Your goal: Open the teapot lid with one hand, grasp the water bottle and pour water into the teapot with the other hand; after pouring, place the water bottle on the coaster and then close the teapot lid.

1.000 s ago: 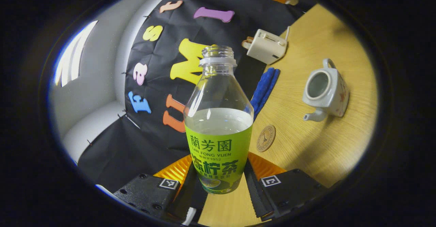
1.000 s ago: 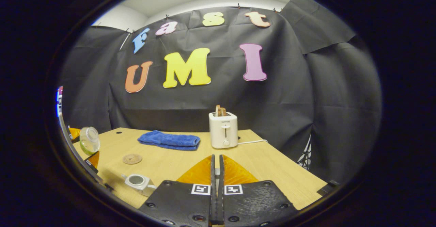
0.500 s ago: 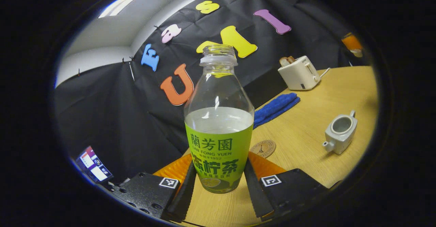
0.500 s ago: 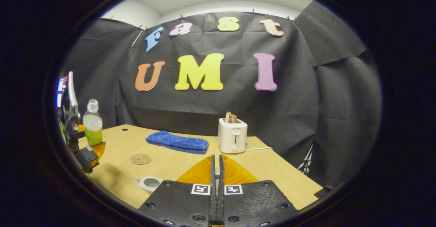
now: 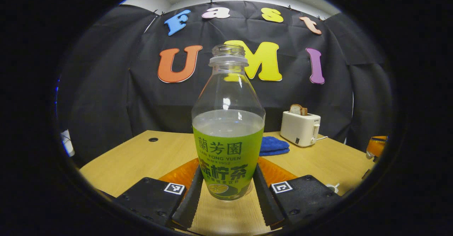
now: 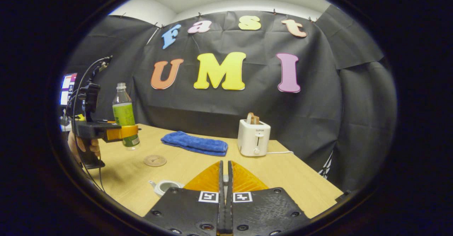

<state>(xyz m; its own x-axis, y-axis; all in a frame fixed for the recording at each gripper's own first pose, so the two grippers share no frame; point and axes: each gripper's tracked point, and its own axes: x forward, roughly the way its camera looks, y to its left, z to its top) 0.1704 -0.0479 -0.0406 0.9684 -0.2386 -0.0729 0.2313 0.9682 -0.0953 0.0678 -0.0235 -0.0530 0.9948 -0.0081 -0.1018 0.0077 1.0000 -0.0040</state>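
Light wooden desk [image 6: 283, 174] set in a booth of black cloth; white wall and ceiling show above the cloth. Left gripper [image 5: 226, 190] has its fingers pressed on either side of the water bottle [image 5: 228, 130], upright, uncapped, about half full, held above the desk. In the right gripper view the same bottle [image 6: 124, 117] hangs over the desk's left part, a hand [image 6: 83, 145] on the handle below. Coaster [image 6: 155, 160] lies bare on the desk, just right of and nearer than the bottle. Teapot [image 6: 166, 186] sits lidless near the front edge, partly hidden. Right gripper [image 6: 225, 200] fingers are closed together; whether the lid sits between them is hard to tell. Blue towel [image 6: 194, 144] and white toaster [image 6: 253, 138] stand toward the back.
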